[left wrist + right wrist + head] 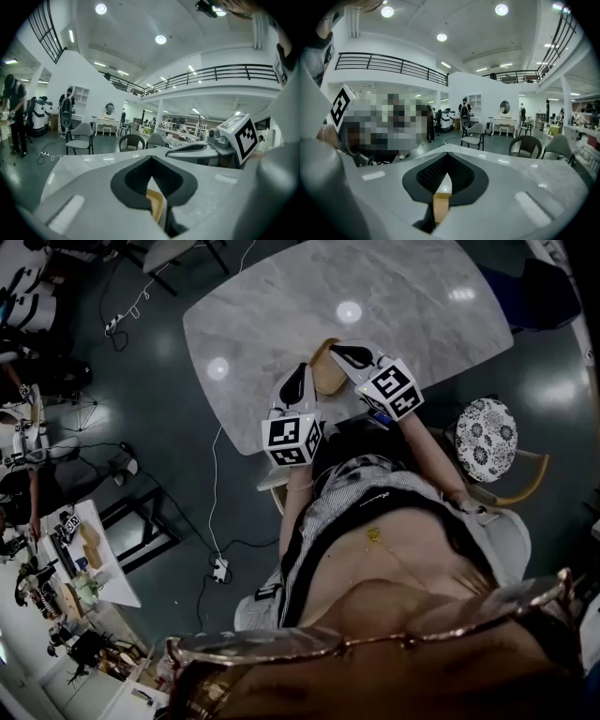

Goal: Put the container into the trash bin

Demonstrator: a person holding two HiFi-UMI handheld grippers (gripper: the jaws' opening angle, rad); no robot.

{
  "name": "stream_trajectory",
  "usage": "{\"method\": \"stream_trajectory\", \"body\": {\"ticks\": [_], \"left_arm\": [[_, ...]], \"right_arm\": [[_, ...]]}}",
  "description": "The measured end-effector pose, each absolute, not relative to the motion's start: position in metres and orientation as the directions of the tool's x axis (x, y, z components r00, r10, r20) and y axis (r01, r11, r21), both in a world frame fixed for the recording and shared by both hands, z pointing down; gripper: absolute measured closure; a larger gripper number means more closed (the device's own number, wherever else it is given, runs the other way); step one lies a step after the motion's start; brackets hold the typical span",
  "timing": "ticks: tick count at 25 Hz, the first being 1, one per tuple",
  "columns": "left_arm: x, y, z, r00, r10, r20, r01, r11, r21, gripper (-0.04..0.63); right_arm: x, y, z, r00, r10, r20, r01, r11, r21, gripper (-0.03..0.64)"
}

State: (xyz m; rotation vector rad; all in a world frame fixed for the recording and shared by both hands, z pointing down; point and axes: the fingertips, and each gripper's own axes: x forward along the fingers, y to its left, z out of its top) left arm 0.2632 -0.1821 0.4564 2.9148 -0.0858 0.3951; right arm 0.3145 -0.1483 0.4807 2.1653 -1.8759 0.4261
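No container or trash bin shows in any view. In the head view both grippers are held close together over the near edge of a white marble table point(375, 306). My left gripper point(302, 369) and my right gripper point(339, 352) both point toward the table, their jaws shut with nothing held. Between and below them lies the curved tan back of a wooden chair point(326, 371). That tan wood also shows through the slit under the shut jaws of the left gripper point(151, 159) and of the right gripper point(447, 157). The right gripper's marker cube point(241, 136) appears in the left gripper view.
A chair with a flowered cushion point(486, 437) stands right of the person. A cable and power strip point(218, 568) lie on the dark floor. A cluttered white bench point(89, 559) is at the left. Grey chairs point(79, 136) and a standing person point(14, 112) are beyond the table.
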Motion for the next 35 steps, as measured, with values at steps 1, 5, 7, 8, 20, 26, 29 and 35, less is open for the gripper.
{"method": "stream_trajectory", "body": {"ticks": [1,5,7,8,20,26,29,35], "left_arm": [[0.264,-0.184,0.458,0.961,-0.024,0.275,-0.079,-0.979,0.190,0.594],[0.270,-0.188,0.464,0.955,-0.015,0.295,-0.075,-0.978,0.193,0.594],[0.272,-0.188,0.468,0.953,-0.019,0.303,-0.082,-0.977,0.196,0.594],[0.274,-0.188,0.469,0.951,-0.023,0.309,-0.088,-0.977,0.197,0.594],[0.285,-0.182,0.508,0.914,-0.083,0.397,-0.176,-0.963,0.204,0.594],[0.280,-0.182,0.521,0.897,-0.104,0.429,-0.213,-0.953,0.215,0.594],[0.277,-0.185,0.525,0.891,-0.112,0.440,-0.229,-0.948,0.221,0.594],[0.271,-0.184,0.533,0.881,-0.127,0.456,-0.255,-0.939,0.230,0.594]], "right_arm": [[0.315,-0.148,0.483,0.132,-0.915,0.382,-0.989,-0.146,-0.009,0.594],[0.326,-0.148,0.493,0.132,-0.899,0.419,-0.990,-0.143,0.007,0.594],[0.333,-0.146,0.502,0.134,-0.883,0.451,-0.990,-0.134,0.032,0.594],[0.337,-0.145,0.507,0.134,-0.874,0.468,-0.991,-0.128,0.044,0.592],[0.355,-0.140,0.560,0.028,-0.802,0.596,-1.000,-0.021,0.018,0.594],[0.364,-0.137,0.602,0.004,-0.745,0.667,-1.000,-0.011,-0.006,0.592],[0.372,-0.139,0.626,0.008,-0.700,0.714,-1.000,-0.021,-0.010,0.592],[0.389,-0.138,0.667,0.016,-0.618,0.786,-0.998,-0.059,-0.026,0.573]]}}
